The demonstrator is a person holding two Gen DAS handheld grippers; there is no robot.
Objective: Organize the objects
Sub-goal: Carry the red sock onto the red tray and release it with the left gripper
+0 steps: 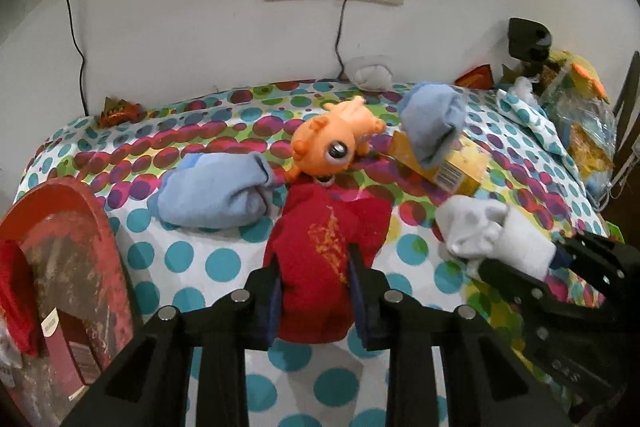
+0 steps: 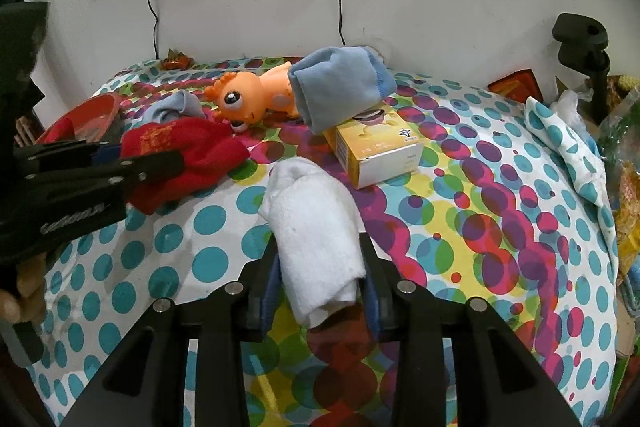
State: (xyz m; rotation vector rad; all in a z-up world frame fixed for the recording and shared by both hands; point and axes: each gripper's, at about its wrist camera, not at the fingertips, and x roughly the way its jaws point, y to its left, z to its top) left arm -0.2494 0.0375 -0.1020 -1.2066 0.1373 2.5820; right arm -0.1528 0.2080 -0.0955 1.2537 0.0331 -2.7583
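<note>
Left gripper point(image 1: 314, 267) clamped the red sock point(image 1: 328, 247) between its fingers; right gripper point(image 2: 320, 267) apparently clamped the white sock point(image 2: 316, 227). Ahead of both lay an orange toy point(image 1: 332, 143), blue sock point(image 1: 216, 195) and yellow box point(image 2: 376, 151).

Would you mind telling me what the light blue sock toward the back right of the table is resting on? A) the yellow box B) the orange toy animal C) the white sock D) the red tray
A: the light blue sock is draped over the top of the yellow box, beside the orange toy animal.
</note>
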